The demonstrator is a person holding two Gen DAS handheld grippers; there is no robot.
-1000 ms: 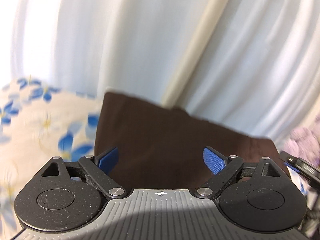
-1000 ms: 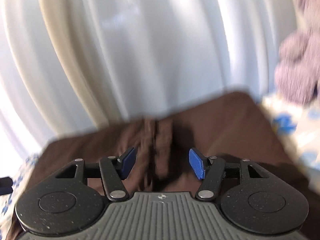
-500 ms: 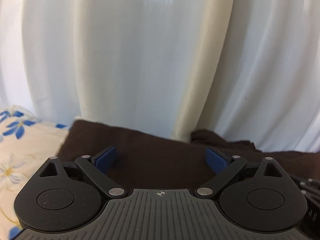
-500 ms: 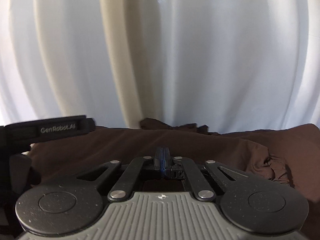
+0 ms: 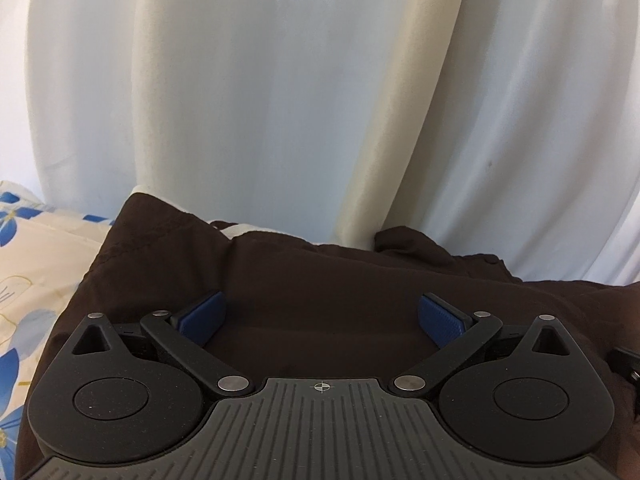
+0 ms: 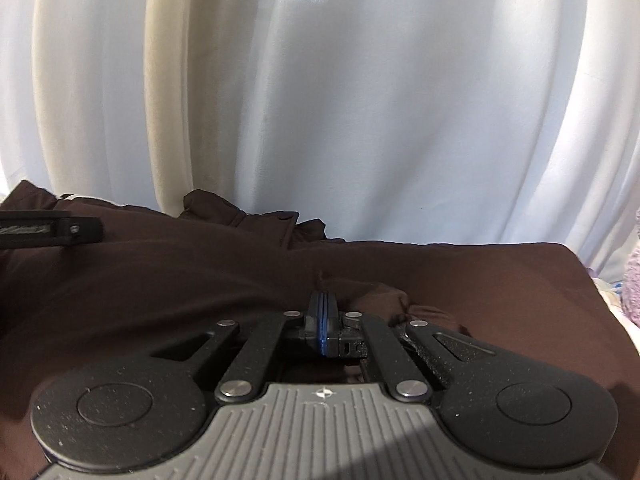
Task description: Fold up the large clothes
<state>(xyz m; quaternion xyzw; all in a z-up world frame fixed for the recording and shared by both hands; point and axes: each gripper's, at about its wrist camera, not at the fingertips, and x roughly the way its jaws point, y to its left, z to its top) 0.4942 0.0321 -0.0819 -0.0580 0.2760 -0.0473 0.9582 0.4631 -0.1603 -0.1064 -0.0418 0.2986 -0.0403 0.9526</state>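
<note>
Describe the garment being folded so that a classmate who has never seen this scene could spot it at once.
Start at the pale curtain that fills the background. Lying at its foot, on a cream sheet with blue flowers, is the dark brown garment. It is the only dark, plain cloth there; beside it is only a fuzzy lilac thing.

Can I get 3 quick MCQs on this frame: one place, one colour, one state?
1. What is behind the garment?
A. white curtain
B. brick wall
C. bookshelf

2. Garment colour?
A. red
B. dark brown
C. yellow

3. Gripper states?
A. both open
B. both shut
C. left open, right shut

Key: 1 A, the curtain hangs right behind the cloth. 2 B, the fabric is dark brown in both views. 3 C, the left gripper has its pads wide apart over the fabric, nothing pinched; the right gripper has its pads pressed together.
</note>
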